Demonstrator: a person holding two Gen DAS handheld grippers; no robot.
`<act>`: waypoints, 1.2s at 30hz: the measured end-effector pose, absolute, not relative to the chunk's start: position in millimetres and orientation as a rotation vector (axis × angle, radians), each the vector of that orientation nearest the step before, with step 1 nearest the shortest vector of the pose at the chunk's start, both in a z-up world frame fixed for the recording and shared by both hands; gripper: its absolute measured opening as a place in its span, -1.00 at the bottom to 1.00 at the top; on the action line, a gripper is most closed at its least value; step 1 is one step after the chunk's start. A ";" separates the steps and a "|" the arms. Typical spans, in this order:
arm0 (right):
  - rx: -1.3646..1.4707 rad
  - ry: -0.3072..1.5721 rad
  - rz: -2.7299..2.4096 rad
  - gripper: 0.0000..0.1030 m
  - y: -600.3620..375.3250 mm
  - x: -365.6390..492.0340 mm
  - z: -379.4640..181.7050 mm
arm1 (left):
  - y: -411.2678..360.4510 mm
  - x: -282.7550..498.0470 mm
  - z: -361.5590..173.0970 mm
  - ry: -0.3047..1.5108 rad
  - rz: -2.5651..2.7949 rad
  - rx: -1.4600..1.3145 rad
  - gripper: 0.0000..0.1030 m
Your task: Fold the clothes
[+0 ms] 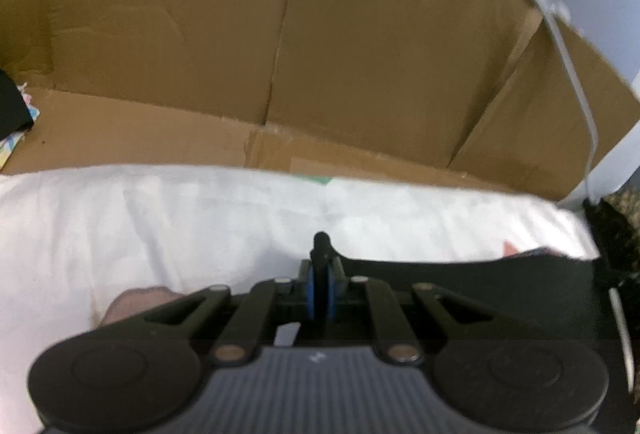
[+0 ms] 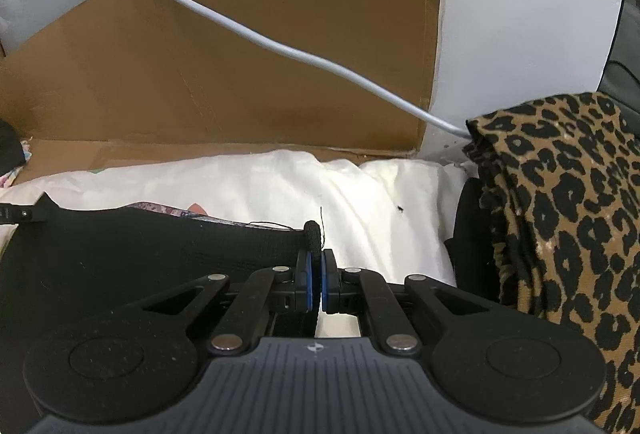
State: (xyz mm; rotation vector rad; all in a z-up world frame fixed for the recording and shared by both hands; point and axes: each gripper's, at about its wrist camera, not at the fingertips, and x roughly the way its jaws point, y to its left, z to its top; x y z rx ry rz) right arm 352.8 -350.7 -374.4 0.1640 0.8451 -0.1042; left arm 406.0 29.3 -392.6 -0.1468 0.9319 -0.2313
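Black knit garment [image 2: 132,254] stretched between 2 pinching grippers, over the white bedsheet [image 2: 360,202].
Left gripper [image 1: 320,270] and right gripper [image 2: 316,258] each clamp narrowly on an edge; thin bites might slip, spoiling the fold.

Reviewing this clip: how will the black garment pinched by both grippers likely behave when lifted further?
Probably floppy: the black garment sags between the left gripper and the right gripper, both with jaws shut on its edge. Likely light, since thin pinches seem to carry it. The knit looks textured, so probably not slippery, though loose threads might snag.
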 end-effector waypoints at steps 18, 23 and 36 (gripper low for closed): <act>0.301 0.780 -0.035 -0.77 -349.5 297.9 -347.9 | 43.9 366.5 -316.7 0.939 -0.237 -0.202 -0.45; 0.311 0.778 -0.016 -0.55 -332.6 282.8 -336.8 | 19.7 342.9 -292.1 0.944 -0.267 -0.182 -0.34; 0.249 0.758 0.173 -0.18 -284.9 240.6 -313.4 | -23.1 291.6 -260.5 0.996 -0.227 -0.176 -0.04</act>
